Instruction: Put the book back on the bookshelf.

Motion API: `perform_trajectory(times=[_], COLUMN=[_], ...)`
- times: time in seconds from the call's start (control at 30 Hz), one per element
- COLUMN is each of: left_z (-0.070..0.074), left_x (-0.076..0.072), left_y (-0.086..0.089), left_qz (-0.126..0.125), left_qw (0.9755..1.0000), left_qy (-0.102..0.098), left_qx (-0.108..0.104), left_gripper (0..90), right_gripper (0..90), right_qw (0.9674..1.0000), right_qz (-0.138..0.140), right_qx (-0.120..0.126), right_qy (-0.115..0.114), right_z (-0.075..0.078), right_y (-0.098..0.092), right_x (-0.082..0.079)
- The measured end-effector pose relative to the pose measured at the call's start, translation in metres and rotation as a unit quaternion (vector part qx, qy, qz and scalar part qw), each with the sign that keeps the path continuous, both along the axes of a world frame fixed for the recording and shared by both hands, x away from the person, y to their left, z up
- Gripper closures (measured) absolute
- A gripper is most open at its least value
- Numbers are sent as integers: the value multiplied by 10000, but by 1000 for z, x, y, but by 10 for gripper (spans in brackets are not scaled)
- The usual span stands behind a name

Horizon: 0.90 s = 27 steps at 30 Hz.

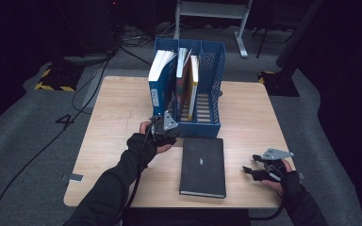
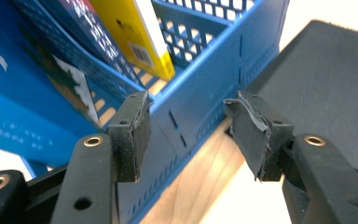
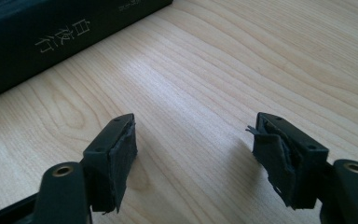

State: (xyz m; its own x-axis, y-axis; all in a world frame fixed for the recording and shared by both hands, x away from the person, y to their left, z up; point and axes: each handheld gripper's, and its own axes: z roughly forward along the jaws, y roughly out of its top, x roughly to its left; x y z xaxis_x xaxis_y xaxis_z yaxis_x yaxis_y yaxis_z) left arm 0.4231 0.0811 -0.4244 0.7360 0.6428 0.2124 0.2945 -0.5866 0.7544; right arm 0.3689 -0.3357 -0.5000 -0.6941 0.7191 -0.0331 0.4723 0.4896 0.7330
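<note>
High view: my left gripper (image 1: 162, 128) is at the near left corner of the blue file rack (image 1: 207, 123), which stands upright toward the far middle of the wooden bench (image 1: 118, 117). The rack has three compartments. A blue book (image 1: 159, 89) leans in the left one, a thin book and a yellow book (image 1: 193, 87) stand in the middle one, and the right one holds nothing that I can see. A black book (image 1: 202, 166) lies flat on the bench, just in front of the rack and close to the near edge, between my two hands.

Left gripper view: my left gripper (image 2: 186, 135) has its jaws about half open, with nothing pressed between the pads (image 2: 131, 140). The rack's low front wall (image 2: 200, 107) runs across behind the gap, close to the tips; I cannot tell whether either tip touches it. The blue book (image 2: 23, 93) and the yellow book (image 2: 135, 37) rise behind it, and the black book (image 2: 326, 88) lies to the right.

Right gripper view: my right gripper (image 3: 193, 161) has its jaws wide apart and empty, just above bare bench (image 3: 242, 60). The spine of the black book (image 3: 56, 32), with pale lettering, lies near but apart, at upper left. In the high view the right gripper (image 1: 259, 170) rests low near the bench's near right corner, pointing toward the black book.
</note>
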Motion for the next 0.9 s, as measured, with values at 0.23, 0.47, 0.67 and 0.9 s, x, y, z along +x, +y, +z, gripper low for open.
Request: perform_trajectory(times=[0.23, 0.47, 0.67, 0.9], left_z=[-10, -23, -34, -44], left_x=[-10, -20, -31, -43], left_y=[8, 15, 21, 24], left_qz=[-135, -296, -476, -701], left_qw=[9998, 9988, 9974, 9950], left_qy=[120, 261, 394, 517], left_qx=[129, 284, 364, 480], left_gripper=[459, 451, 443, 438], right_gripper=[306, 306, 306, 306], right_qw=[10000, 9999, 9999, 9997], right_qz=[35, 99, 157, 259], right_qx=[-13, -16, -4, 5], right_qy=[-1, -8, -41, -49], right_z=[1, 2, 4, 6], right_y=[2, 4, 8, 12], right_x=[-1, -2, -5, -8])
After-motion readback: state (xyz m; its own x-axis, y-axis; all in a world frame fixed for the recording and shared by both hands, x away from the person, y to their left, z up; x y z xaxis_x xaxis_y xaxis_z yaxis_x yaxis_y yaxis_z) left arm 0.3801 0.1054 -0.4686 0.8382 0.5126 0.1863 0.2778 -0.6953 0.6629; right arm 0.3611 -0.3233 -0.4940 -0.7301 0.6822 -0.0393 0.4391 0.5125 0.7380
